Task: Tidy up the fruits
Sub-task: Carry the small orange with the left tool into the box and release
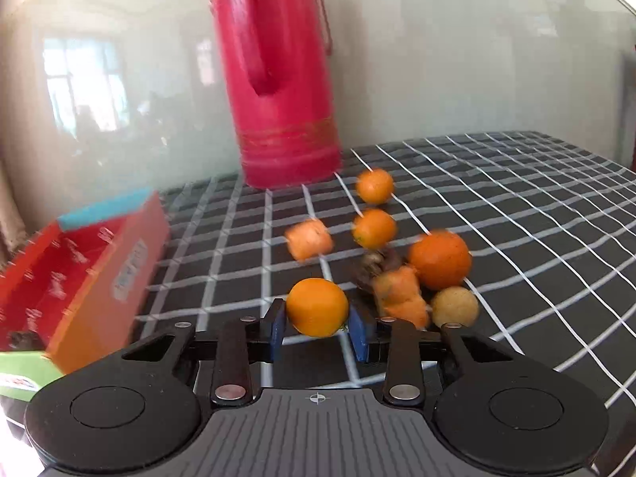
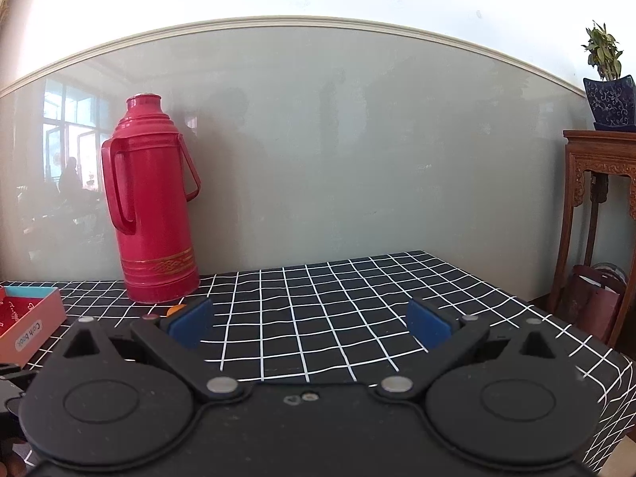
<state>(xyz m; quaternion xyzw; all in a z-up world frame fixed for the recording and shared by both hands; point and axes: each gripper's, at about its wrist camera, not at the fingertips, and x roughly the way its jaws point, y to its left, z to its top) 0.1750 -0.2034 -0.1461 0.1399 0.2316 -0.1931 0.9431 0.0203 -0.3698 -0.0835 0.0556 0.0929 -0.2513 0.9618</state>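
The left gripper [image 1: 317, 320] has its jaws clamped on a small orange [image 1: 317, 307], one blue pad pressed against each side of the fruit, held just above the desk [image 1: 516, 206] with its black, white-gridded cloth. Beyond it the other fruits lie in a loose group: a large orange [image 1: 439, 259] to the right, a pale yellow-brown round fruit [image 1: 455, 307] just near of it, two small oranges [image 1: 374, 185] [image 1: 375, 228] farther back, and blurred orange chunks [image 1: 309, 239] [image 1: 401, 296] beside a dark item that cannot be made out. A red thermos [image 1: 278, 79] stands at the far edge against the wall, and a red and orange box [image 1: 85, 274] sits open at the left. The right gripper [image 2: 310, 324] hovers over bare cloth with its jaws wide apart and holding nothing, the thermos far to its left and a wooden stand with a potted plant [image 2: 608, 87] at the far right.
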